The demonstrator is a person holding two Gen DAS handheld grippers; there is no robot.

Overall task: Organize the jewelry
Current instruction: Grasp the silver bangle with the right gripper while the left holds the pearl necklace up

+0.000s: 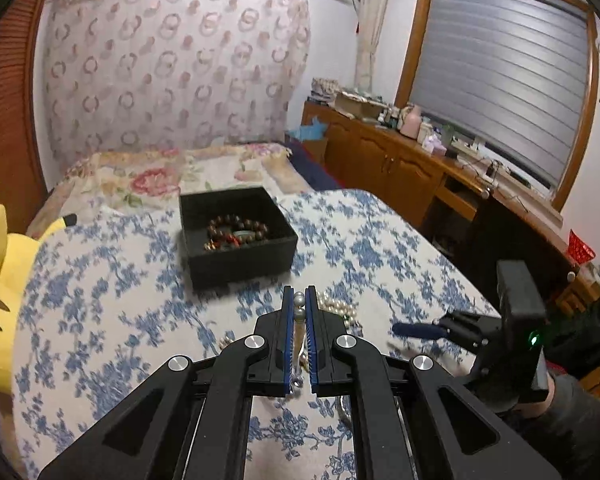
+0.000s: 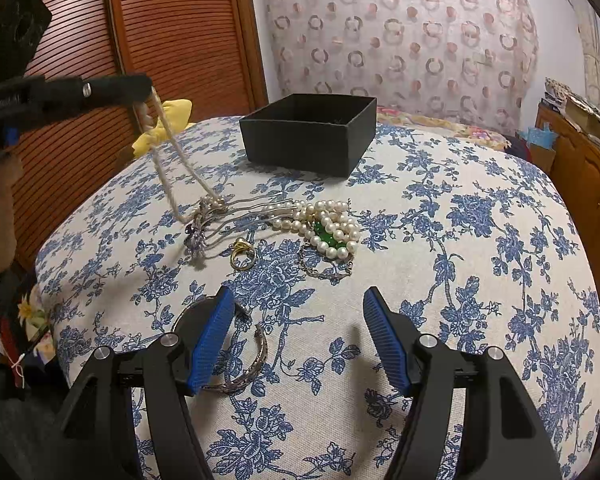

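Observation:
My left gripper [image 1: 299,294] is shut on a pearl necklace [image 1: 299,320]; in the right wrist view it [image 2: 142,88] holds the necklace [image 2: 168,152] raised, the strand trailing down to the cloth. A black box [image 1: 236,232] with brown bead bracelets [image 1: 236,230] stands ahead; it also shows in the right wrist view [image 2: 308,136]. My right gripper [image 2: 298,300] is open and empty above the cloth, over a silver bangle [image 2: 252,364]. A pile of pearl strands with a green stone [image 2: 324,228], a gold ring [image 2: 244,256], a purple brooch [image 2: 196,236] and a thin chain [image 2: 328,270] lie in front.
The blue-flowered cloth [image 2: 460,280] covers a rounded surface that falls away at its edges. A yellow plush toy [image 1: 0,280] lies at the left. A wooden cabinet [image 1: 400,160] with clutter runs along the right under a window. A louvred wooden door [image 2: 172,32] stands behind.

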